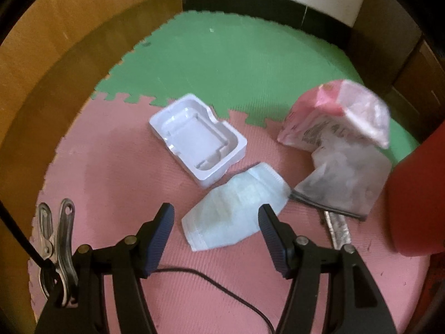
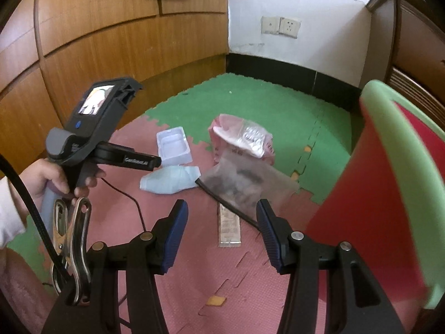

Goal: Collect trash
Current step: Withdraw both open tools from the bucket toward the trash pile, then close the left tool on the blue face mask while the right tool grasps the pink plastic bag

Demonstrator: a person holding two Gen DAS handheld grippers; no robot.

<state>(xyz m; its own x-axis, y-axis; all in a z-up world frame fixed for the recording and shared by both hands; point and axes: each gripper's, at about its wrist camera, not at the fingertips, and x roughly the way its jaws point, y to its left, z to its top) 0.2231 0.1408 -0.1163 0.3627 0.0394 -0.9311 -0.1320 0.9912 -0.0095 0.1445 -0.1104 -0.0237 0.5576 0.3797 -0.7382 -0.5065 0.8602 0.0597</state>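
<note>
A light blue face mask (image 1: pixel 236 208) lies crumpled on the pink foam mat, just ahead of my open, empty left gripper (image 1: pixel 217 217). A white plastic tray (image 1: pixel 198 136) lies beyond it. To the right lie a pink wrapper (image 1: pixel 333 114), a clear zip bag (image 1: pixel 345 183) and a flat silver sachet (image 1: pixel 338 229). In the right wrist view the mask (image 2: pixel 169 181), tray (image 2: pixel 173 146), wrapper (image 2: pixel 242 136), zip bag (image 2: pixel 244 186) and sachet (image 2: pixel 229 226) lie ahead of my open, empty right gripper (image 2: pixel 221 211). The left gripper's body (image 2: pixel 105 144) hovers at left, held by a hand.
A red bin with a green rim (image 2: pixel 389 183) stands at the right, close to my right gripper; it also shows at the right edge of the left wrist view (image 1: pixel 414 194). Wooden cabinets (image 2: pixel 97 36) and a white wall (image 2: pixel 292 8) bound the mat. A thin black cable (image 1: pixel 217 286) runs over the pink mat.
</note>
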